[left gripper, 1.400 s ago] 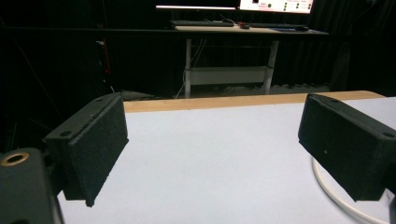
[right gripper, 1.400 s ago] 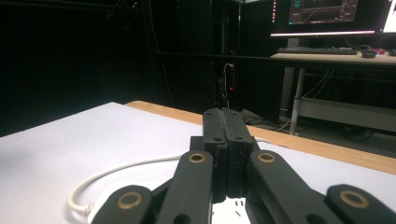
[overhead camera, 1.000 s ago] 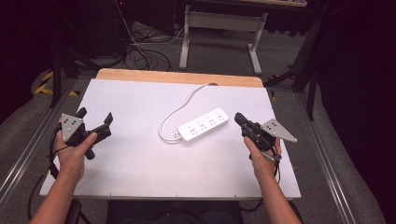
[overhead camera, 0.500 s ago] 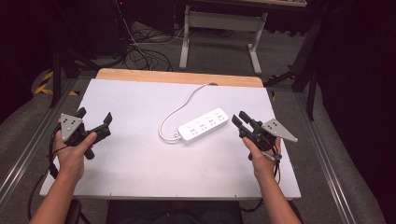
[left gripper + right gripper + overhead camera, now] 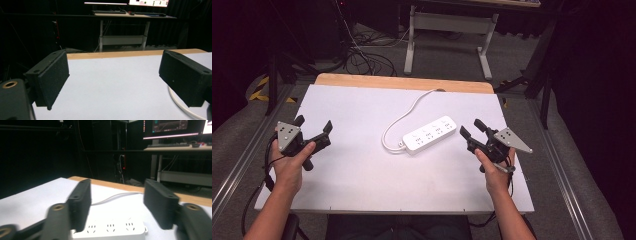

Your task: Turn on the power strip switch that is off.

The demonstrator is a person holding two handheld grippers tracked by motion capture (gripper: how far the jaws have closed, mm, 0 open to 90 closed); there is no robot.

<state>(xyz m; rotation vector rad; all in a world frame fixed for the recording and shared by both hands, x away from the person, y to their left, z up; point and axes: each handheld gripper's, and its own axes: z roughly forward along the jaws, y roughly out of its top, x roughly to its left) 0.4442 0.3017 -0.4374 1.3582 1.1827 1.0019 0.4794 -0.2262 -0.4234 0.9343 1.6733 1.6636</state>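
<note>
A white power strip (image 5: pixel 429 134) lies near the middle of the white table (image 5: pixel 362 175), and its white cable (image 5: pixel 404 115) loops back to the far edge. My right gripper (image 5: pixel 472 128) is open just right of the strip's end, and in the right gripper view the strip (image 5: pixel 110 230) lies low between the two jaws. At the table's left side my left gripper (image 5: pixel 314 125) is held open over bare surface. A curve of the cable (image 5: pixel 181 105) passes behind the right-hand jaw in the left gripper view.
The table has a wooden strip (image 5: pixel 404 82) along its far edge. Metal rails (image 5: pixel 562 175) run along both sides. A desk frame (image 5: pixel 447 30) and floor cables (image 5: pixel 357 57) lie beyond the table in the dark.
My right gripper has opened its jaws and shifted slightly toward the near-left beside the strip. The left gripper has stayed where it was.
</note>
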